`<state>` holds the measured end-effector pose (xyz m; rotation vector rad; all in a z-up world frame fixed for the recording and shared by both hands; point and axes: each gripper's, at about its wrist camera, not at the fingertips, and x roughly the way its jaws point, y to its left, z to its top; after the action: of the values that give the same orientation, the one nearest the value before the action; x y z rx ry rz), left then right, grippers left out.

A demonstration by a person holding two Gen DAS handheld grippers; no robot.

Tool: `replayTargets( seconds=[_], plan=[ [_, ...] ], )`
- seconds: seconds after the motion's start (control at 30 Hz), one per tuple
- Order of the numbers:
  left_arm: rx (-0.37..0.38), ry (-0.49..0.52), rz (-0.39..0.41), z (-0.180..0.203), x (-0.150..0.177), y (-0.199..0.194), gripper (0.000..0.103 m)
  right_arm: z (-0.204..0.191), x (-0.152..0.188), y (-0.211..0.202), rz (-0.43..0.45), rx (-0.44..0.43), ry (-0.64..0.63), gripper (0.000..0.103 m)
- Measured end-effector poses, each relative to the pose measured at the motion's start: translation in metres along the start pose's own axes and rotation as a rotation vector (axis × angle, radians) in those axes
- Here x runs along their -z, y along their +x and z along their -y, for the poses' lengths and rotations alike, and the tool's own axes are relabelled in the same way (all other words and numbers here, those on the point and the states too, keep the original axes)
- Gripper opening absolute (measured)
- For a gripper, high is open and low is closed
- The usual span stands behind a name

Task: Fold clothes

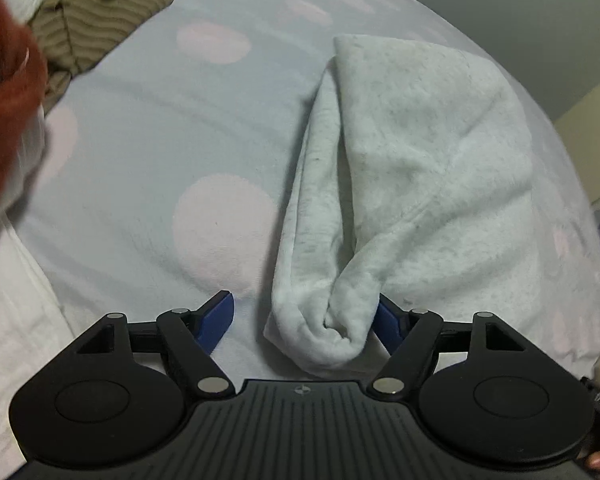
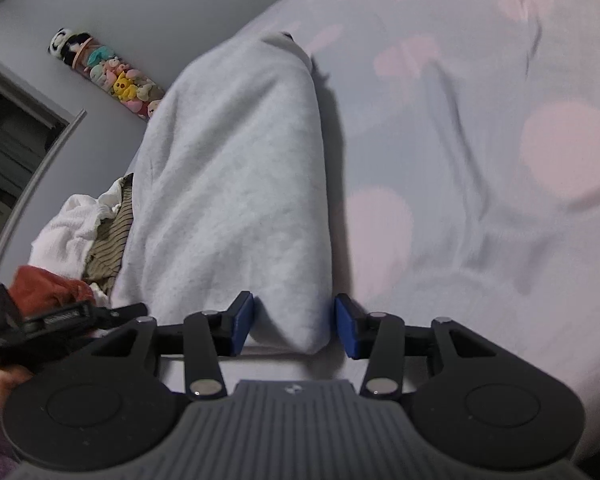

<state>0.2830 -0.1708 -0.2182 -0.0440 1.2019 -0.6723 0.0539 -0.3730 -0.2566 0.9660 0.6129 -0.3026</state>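
A light grey fleece garment point(image 1: 420, 160) lies folded lengthwise on the pale sheet with pink dots point(image 1: 160, 140). Its rolled near end sits between the fingers of my left gripper point(image 1: 304, 316), whose jaws stand wide. The left blue pad point(image 1: 220, 316) is clear of the cloth and the right pad is partly hidden behind it. In the right wrist view the same garment point(image 2: 228, 180) runs away from my right gripper point(image 2: 295, 322). That gripper's blue pads point(image 2: 346, 324) close on the thick folded end. The cloth casts a shadow on the sheet point(image 2: 500, 200).
A pile of white and olive striped clothes point(image 1: 88, 20) point(image 2: 108, 240) lies beside the garment, with a red cloth point(image 1: 4, 92) point(image 2: 44, 284) nearer. A clear tube of plush toys point(image 2: 116, 80) leans at the wall. White bedding point(image 1: 12, 320) borders the sheet.
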Motion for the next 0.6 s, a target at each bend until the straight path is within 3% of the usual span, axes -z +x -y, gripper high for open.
replayTargets(
  seconds=[0.07, 0.13, 0.2, 0.27, 0.43, 0.6],
  plan=[
    [0.016, 0.010, -0.001, 0.002, 0.000, 0.001, 0.054, 0.005, 0.001, 0.005, -0.004, -0.033, 0.044, 0.044],
    [0.047, 0.021, -0.002, 0.005, 0.000, 0.001, 0.040, 0.006, 0.000, 0.007, -0.002, -0.051, 0.067, 0.032],
    [0.048, 0.039, -0.003, 0.009, -0.002, 0.000, 0.033, 0.006, -0.001, 0.006, 0.006, -0.063, 0.082, 0.021],
    [0.044, 0.071, -0.006, 0.015, -0.003, -0.005, 0.025, -0.001, -0.004, -0.005, 0.033, -0.078, 0.070, 0.017],
    [0.038, 0.148, -0.040, 0.037, -0.002, -0.029, 0.020, -0.032, -0.014, -0.042, 0.091, -0.070, -0.003, 0.015],
    [0.029, 0.264, -0.122, 0.061, 0.019, -0.054, 0.019, -0.046, -0.010, -0.083, 0.041, -0.026, -0.041, 0.015]
  ],
)
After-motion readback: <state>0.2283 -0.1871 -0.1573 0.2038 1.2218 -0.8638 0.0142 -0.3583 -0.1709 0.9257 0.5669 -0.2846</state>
